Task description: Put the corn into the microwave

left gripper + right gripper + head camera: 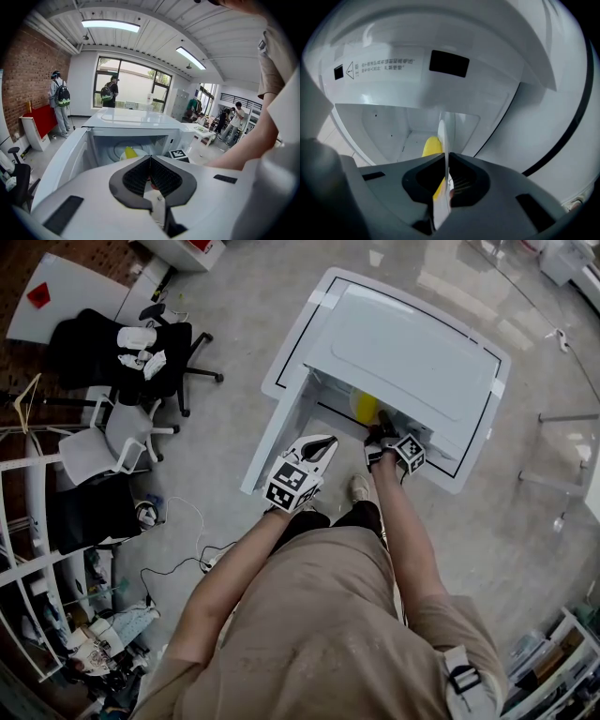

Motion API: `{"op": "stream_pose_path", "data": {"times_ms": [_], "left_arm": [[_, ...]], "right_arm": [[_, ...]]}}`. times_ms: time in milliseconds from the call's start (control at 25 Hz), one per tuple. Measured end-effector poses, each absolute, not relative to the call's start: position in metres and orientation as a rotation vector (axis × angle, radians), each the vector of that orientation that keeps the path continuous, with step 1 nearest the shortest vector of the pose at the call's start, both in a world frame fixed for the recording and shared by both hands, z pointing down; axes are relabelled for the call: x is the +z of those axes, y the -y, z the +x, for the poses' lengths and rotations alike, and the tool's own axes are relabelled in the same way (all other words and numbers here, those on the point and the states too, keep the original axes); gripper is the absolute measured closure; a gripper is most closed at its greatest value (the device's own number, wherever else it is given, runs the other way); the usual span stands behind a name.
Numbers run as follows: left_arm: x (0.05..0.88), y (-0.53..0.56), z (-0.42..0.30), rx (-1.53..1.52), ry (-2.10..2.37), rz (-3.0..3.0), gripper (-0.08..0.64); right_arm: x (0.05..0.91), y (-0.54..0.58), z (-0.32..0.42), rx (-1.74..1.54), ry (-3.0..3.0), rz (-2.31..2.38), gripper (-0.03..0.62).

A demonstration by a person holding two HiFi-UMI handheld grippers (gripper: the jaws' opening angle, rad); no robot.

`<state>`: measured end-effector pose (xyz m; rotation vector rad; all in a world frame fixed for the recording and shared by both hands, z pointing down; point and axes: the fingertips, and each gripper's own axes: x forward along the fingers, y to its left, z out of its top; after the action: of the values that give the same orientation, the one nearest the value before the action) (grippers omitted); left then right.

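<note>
Corn (364,406), one yellow cob: location?
— It lies on a white plate (442,140) just inside the open microwave (412,343). The door (279,423) hangs wide to the left.
— Handling?
— Judged light and stiff, but round, so it is liable to roll. The plate is likely slick and breakable.
— Hold point?
— The plate rim, not the cob. The plate should be kept level so the cob does not run off.
— Right gripper (446,157): state?
— Clenched on the plate's edge. The rim shows as a thin white line pinched between the two jaws, with the corn just to its left.
— Left gripper (150,160): state?
— Jaws pressed together with nothing between them. It faces the cavity from outside, near the door.
— Arm pose?
— In the head view the right arm is stretched forward and down, with its gripper at the mouth of the cavity. The left arm is bent, and its gripper is held back and well apart from the plate.
— Stage?
— Judged near the end: the plate is not yet set down and let go.
</note>
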<state>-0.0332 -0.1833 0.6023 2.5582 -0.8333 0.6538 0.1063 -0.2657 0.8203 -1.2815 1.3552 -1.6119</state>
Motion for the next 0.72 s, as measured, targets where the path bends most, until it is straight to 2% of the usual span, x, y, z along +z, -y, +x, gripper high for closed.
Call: {"op": "stream_pose_path", "data": {"times_ms": [560,640,720], "left_arm": [[0.601,0.184,-0.048,0.643,0.826,2.561,0.554],[0.600,0.184,-0.048,0.641,0.822,2.562,0.554],[0.599,0.183,-0.047,0.640,0.815,2.566,0.554]], "right_arm": [[0.817,0.275,0.101,-1.663,-1.210,-1.355,0.563],[0.815,0.273,0.100,-1.669,-1.218,-1.332,0.540],[0.813,0.270,0.100,-1.669,-1.215,-1.303,0.483]]}}
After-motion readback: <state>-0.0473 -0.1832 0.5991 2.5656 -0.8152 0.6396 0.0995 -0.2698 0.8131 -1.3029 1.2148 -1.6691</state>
